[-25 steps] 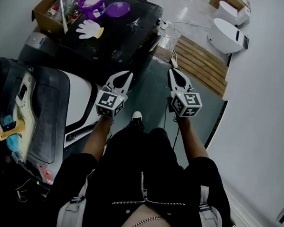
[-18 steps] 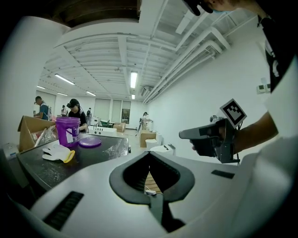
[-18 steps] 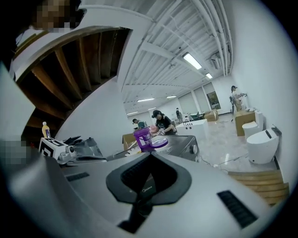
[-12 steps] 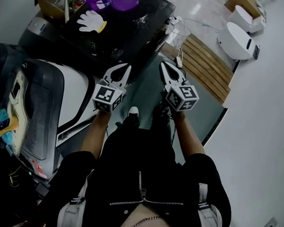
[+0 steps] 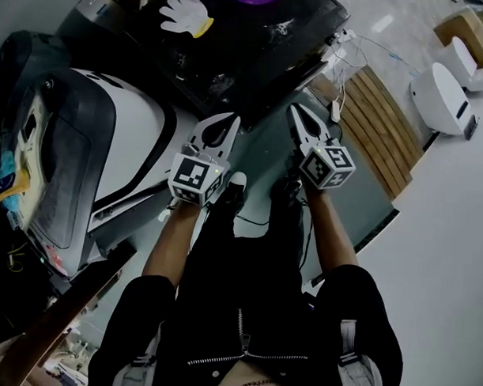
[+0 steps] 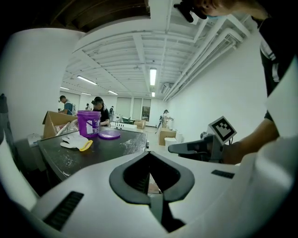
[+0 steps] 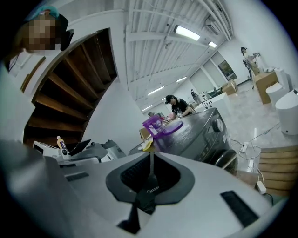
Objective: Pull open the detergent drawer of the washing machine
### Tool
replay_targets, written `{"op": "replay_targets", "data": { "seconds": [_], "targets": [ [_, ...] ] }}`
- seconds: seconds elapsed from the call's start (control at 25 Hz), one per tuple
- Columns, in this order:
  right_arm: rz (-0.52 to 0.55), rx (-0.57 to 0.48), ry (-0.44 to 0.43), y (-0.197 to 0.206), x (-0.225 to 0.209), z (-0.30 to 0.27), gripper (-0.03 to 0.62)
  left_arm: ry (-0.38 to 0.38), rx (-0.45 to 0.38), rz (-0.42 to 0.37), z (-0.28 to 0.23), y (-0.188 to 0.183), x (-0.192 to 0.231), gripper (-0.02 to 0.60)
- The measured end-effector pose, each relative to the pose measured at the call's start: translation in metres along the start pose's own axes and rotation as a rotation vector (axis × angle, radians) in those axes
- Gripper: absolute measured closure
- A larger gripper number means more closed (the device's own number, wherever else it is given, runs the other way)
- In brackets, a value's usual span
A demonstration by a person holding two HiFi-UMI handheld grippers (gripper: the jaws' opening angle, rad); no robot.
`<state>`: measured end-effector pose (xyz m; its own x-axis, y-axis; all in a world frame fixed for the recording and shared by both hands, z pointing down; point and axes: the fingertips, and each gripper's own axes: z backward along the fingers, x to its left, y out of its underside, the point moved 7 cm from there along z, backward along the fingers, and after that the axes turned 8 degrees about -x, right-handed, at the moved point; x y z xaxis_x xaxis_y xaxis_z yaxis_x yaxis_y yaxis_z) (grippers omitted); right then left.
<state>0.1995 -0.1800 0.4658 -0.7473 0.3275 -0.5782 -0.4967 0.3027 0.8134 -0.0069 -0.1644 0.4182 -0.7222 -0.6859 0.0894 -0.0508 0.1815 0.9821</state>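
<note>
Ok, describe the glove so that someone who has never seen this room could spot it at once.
Find the dark washing machine with the flat, glossy top. On that top, beside a purple bucket and a purple lid, lies the glove. It is the only white thing there, fingers spread, with a yellow cuff.

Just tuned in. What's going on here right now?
A person stands facing a dark washing machine and holds a gripper in each hand out in front. The left gripper and right gripper both hover short of the machine, jaws together with nothing between them; the right jaws have just eased open a hair. A white glove, a purple bucket and a purple lid sit on the machine's top. Neither gripper touches the machine, so the pull has not started.
</note>
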Motion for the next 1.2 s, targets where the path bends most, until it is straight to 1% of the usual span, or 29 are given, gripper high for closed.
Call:
{"op": "replay_targets", "data": {
  "seconds": [0.2,0.28,0.32,0.44,0.48,0.68,0.72,0.84,0.96,1.04,1.2],
  "targets": [
    [-0.001,0.166,-0.008,0.047,-0.023,-0.020,0.577,-0.066,0.024,0.024,0.005,0.018,0.003,0.563],
    [-0.055,0.254,-0.058,0.068,-0.031,-0.024,0.602,-0.087,0.037,0.030,0.008,0.026,0.005,0.563],
    [-0.099,0.273,-0.096,0.076,-0.033,-0.027,0.602,-0.096,0.044,0.034,0.010,0.030,0.006,0.564],
    [-0.274,0.245,-0.226,0.092,-0.039,-0.037,0.601,-0.124,0.059,0.048,0.016,0.042,0.008,0.563],
    [-0.321,0.228,-0.256,0.095,-0.042,-0.041,0.594,-0.132,0.063,0.054,0.019,0.045,0.009,0.563],
    [-0.458,0.184,-0.339,0.112,-0.061,-0.058,0.586,-0.178,0.068,0.077,0.029,0.058,0.017,0.563],
    [-0.484,0.179,-0.355,0.115,-0.065,-0.062,0.577,-0.186,0.067,0.081,0.031,0.060,0.018,0.563],
    [-0.602,0.162,-0.390,0.133,-0.082,-0.069,0.414,-0.207,0.063,0.086,0.036,0.063,0.022,0.563],
    [-0.685,0.153,-0.432,0.147,-0.096,-0.075,0.376,-0.225,0.059,0.093,0.040,0.066,0.026,0.563],
    [-0.722,0.148,-0.459,0.154,-0.101,-0.082,0.353,-0.233,0.062,0.096,0.044,0.070,0.029,0.563],
    [-0.740,0.126,-0.510,0.160,-0.101,-0.096,0.325,-0.246,0.078,0.113,0.053,0.080,0.033,0.563]
  ]
}}
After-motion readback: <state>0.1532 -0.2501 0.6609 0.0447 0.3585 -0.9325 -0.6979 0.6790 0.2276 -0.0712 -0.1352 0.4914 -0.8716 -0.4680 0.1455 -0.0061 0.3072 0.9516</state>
